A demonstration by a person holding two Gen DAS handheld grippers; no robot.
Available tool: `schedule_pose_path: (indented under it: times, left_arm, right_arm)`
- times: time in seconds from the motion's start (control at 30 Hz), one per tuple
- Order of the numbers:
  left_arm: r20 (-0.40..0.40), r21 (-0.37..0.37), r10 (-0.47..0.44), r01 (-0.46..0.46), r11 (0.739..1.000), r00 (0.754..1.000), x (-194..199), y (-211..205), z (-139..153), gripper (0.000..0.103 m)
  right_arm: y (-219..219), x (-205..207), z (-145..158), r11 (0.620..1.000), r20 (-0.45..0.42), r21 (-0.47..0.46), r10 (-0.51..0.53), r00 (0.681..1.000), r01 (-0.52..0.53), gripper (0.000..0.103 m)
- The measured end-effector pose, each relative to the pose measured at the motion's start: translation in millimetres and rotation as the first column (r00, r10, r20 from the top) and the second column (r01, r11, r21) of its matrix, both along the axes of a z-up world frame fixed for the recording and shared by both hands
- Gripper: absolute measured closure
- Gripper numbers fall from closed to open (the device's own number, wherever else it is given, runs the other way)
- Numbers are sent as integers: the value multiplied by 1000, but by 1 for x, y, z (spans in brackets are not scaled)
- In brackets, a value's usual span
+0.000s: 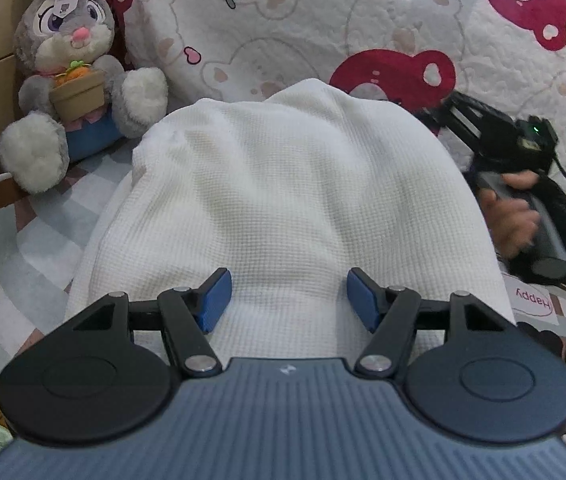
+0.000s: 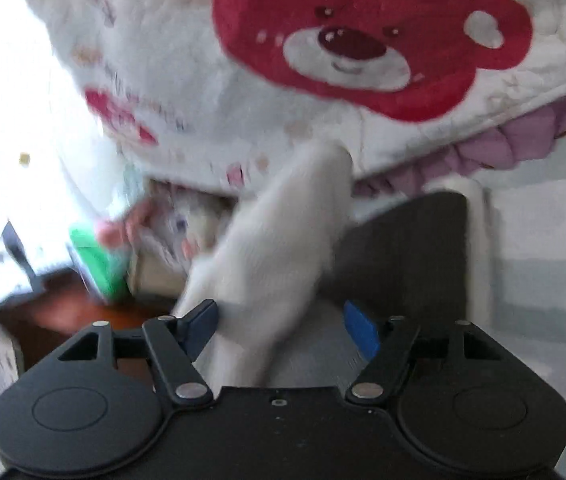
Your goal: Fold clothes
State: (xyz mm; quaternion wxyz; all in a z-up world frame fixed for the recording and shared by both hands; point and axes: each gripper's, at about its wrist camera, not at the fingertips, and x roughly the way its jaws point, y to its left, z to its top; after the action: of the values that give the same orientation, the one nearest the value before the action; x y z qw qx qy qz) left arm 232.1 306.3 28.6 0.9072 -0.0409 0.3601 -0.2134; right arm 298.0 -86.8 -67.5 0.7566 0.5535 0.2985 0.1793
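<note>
A white waffle-knit garment (image 1: 283,200) lies spread on the bed in the left wrist view. My left gripper (image 1: 289,300) is open, its blue pads apart just above the garment's near edge. My right gripper (image 2: 281,330) is open; a blurred strip of the white garment (image 2: 279,248) runs up between its fingers, close to the left pad (image 2: 203,326). I cannot tell if it touches. The right gripper's body (image 1: 495,128) and the hand holding it also show at the garment's right edge in the left wrist view.
A grey plush rabbit (image 1: 71,80) sits at the back left on the grey patterned sheet (image 1: 23,248). A white quilt with red bears (image 1: 363,20) rises behind the garment. A dark panel (image 2: 411,252) and a green object (image 2: 103,264) lie beyond the right gripper.
</note>
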Motion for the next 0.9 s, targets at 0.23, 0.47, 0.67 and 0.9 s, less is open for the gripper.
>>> schedule_pose_path:
  times: [0.23, 0.47, 0.67, 0.9]
  left_arm:
    - [200, 222, -29, -16, 975, 979, -15, -16, 14, 34]
    - [77, 157, 126, -137, 978, 989, 8, 8, 4, 34]
    - [151, 60, 159, -169, 984, 976, -18, 9, 35, 36]
    - [231, 370, -83, -9, 929, 969, -45, -68, 27, 31]
  right_arm:
    - [10, -37, 56, 936, 332, -335, 15, 943, 104, 84]
    - [19, -59, 70, 777, 328, -602, 27, 944, 187, 75]
    - [29, -74, 91, 676, 342, -701, 36, 939, 229, 68]
    - [68, -84, 107, 564, 350, -822, 387, 853, 82, 69]
